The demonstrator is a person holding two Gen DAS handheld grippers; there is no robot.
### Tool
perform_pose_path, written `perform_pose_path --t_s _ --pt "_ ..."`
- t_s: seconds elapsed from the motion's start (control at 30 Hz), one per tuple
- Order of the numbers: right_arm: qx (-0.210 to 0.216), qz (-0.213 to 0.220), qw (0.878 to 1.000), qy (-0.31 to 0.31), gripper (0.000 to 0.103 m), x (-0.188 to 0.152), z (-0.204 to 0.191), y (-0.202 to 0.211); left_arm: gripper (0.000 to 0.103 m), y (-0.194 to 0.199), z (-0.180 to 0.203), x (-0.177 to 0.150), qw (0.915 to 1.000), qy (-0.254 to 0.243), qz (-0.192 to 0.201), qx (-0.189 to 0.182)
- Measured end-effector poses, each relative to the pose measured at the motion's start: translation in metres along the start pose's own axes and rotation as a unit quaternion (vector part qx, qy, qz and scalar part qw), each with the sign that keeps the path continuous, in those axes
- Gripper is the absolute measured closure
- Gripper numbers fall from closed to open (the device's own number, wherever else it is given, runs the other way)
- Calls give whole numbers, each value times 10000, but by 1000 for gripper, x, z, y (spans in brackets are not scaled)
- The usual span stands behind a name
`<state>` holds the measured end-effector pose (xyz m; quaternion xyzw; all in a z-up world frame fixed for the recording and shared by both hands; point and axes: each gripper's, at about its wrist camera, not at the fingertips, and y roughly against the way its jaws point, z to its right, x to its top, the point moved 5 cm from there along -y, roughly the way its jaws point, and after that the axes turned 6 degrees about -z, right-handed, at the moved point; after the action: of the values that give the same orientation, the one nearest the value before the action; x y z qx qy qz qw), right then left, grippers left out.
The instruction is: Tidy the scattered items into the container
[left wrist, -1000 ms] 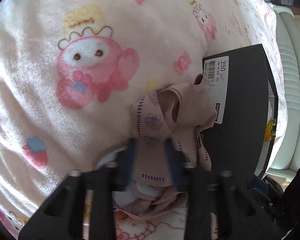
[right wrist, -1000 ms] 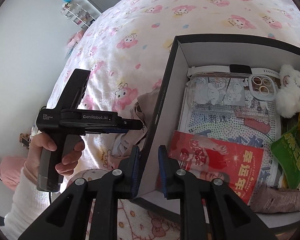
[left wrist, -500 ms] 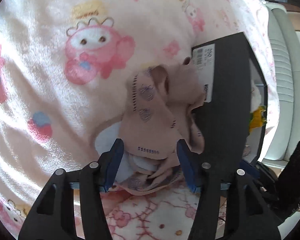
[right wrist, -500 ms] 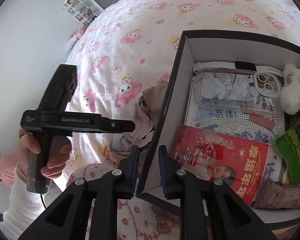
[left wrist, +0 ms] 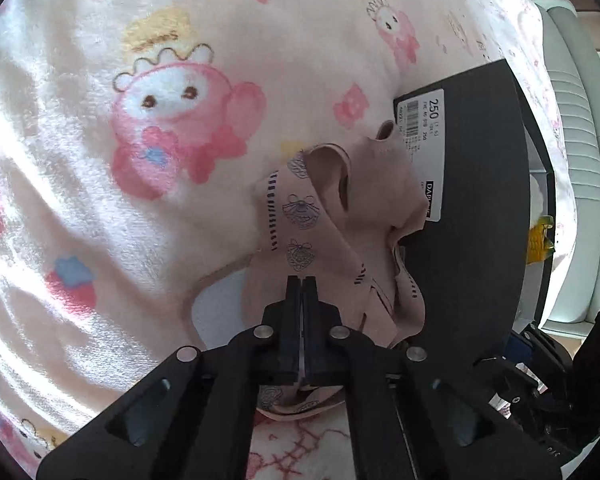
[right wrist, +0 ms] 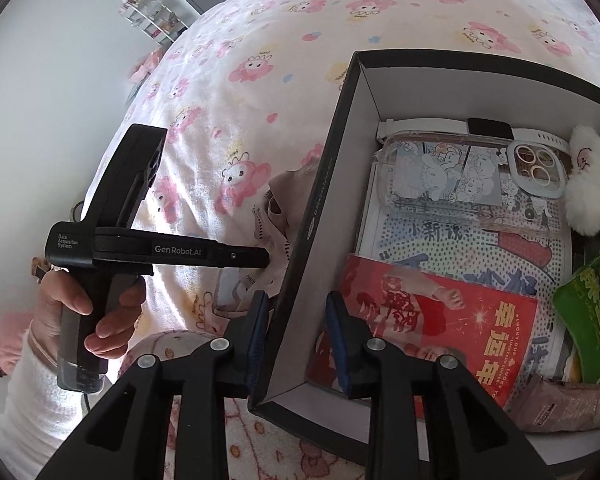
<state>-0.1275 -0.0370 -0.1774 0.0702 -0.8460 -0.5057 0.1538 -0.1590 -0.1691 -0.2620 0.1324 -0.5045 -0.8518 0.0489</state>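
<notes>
One crumpled beige cloth (left wrist: 340,216); purple shell prints

crumpled beige printed cloth (left wrist: 332,220) lies on the bed, touching the black box's (left wrist: 480,200) outer wall at its nine o'clock, seemingly pinched.

1. Blanket (left wrist: 180,60): pale pink, printed with pink cartoon figures, yellow crowns and small flowers.
2. Cloth (left wrist: 364,200), ahead of the left gripper (left wrist: 301,280): beige, with purple shell motifs and dark dashes.
3. Box (right wrist: 312,216): black outside, white inside.
4. Booklet (right wrist: 440,320), right of the right gripper (right wrist: 296,308): red, gold lettering.
</notes>
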Motion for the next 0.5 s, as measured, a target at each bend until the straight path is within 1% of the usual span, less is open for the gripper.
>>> perform_pose_path --t_s 0.07,0.1,0.13,0.2,0.23,0.27,0.33,0.5 --pt "-63 3 10000 37 77 -3 -2 3 103 5 -7 -4 9998 120 -98 -124" --pt "-73 20 9999 78 77 -4 -3 5 93 6 -10 -7 9994 137 -235 -231" --pt "-51 42 9999 115 77 -6 -5 7 67 8 -12 -11 9988 147 -345 -328" --pt "-29 51 9999 153 77 -8 -9 9 36 11 -14 -16 9972 158 -405 -603" --pt "-25 67 9998 172 77 -7 -11 8 36 11 -14 -17 9964 153 -488 -681" --pt "-21 82 9998 190 77 -5 -13 8 36 10 -13 -17 9960 166 -561 -674" --pt "-47 84 9998 190 77 0 -15 5 36 9 -11 -11 9959 245 -590 -635" --pt "-194 210 9996 86 76 17 -8 8 32 -2 4 8 9935 320 -679 -853"
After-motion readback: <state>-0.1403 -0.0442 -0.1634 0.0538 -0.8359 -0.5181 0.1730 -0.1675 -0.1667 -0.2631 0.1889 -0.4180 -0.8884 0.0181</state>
